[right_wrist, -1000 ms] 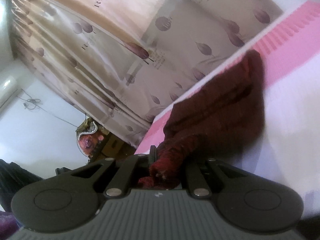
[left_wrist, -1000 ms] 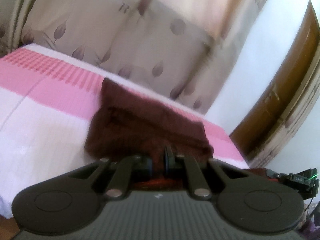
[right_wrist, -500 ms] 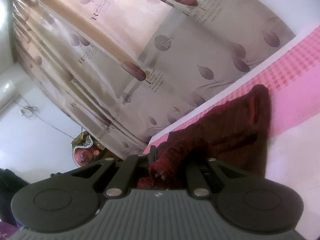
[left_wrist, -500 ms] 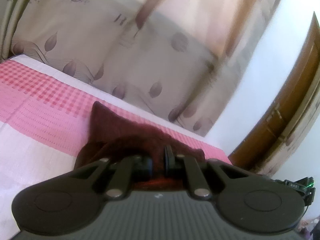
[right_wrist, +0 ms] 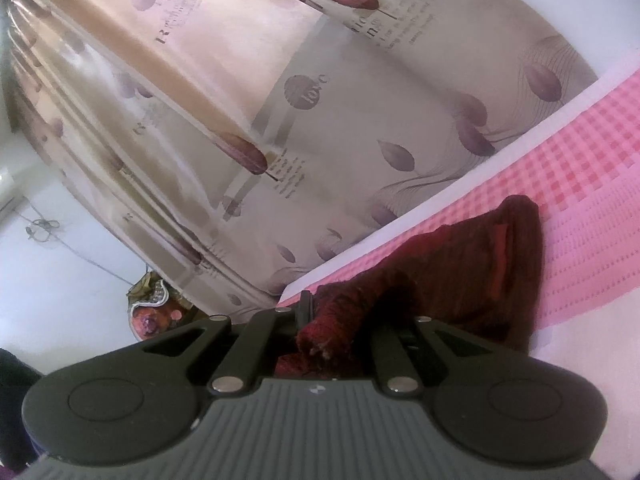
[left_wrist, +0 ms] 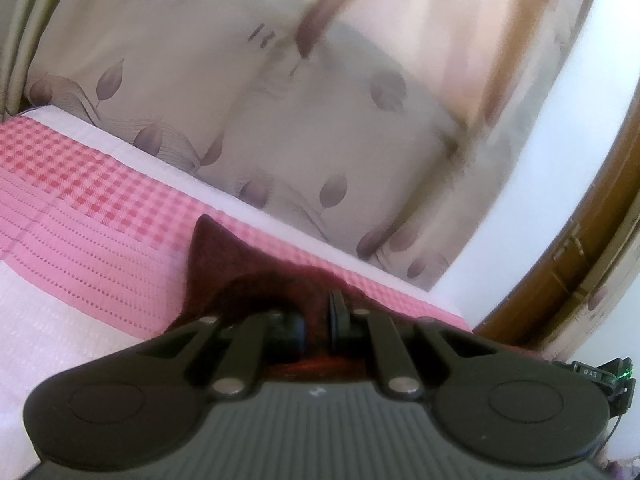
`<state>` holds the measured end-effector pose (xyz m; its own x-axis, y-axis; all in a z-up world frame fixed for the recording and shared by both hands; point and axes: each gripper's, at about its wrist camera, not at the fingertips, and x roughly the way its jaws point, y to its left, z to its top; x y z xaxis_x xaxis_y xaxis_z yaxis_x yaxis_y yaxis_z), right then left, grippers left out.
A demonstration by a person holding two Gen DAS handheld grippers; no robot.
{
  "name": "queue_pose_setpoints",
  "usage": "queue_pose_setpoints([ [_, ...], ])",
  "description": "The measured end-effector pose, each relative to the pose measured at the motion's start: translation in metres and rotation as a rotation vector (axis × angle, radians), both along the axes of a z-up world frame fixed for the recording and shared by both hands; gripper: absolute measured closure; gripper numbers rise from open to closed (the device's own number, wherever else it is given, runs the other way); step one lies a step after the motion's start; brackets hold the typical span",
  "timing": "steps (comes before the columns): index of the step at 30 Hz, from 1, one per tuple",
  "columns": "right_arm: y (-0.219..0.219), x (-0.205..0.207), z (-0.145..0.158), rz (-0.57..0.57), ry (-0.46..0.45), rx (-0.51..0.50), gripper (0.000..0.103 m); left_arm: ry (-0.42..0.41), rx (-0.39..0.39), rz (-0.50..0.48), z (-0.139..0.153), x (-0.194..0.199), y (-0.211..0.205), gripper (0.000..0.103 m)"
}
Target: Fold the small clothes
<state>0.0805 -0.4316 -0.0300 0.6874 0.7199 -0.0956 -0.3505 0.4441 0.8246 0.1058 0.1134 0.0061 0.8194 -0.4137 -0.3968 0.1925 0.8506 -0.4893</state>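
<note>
A dark maroon knitted garment is gripped at one edge between the nearly closed jaws of the left gripper, and a bunched, ribbed end of it is clamped in the narrowly parted right gripper. The rest is spread ahead of both tools on a bedspread, woven in pink checks and white bands, with bare cloth to either side. Just beyond the bed's far edge, a leaf-printed satin curtain is hung, closing off the space ahead.
</note>
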Motion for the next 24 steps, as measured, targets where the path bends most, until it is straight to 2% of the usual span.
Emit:
queue_pose_setpoints([
  [14,0.005,0.048,-0.017,-0.025,0.049,-0.001,0.090,0.029,-0.012,0.045,-0.016,0.038,0.001,0.093],
  [24,0.005,0.074,-0.037,-0.055,0.095,0.017,0.090,0.044,0.030,0.062,-0.026,0.063,-0.008,0.093],
])
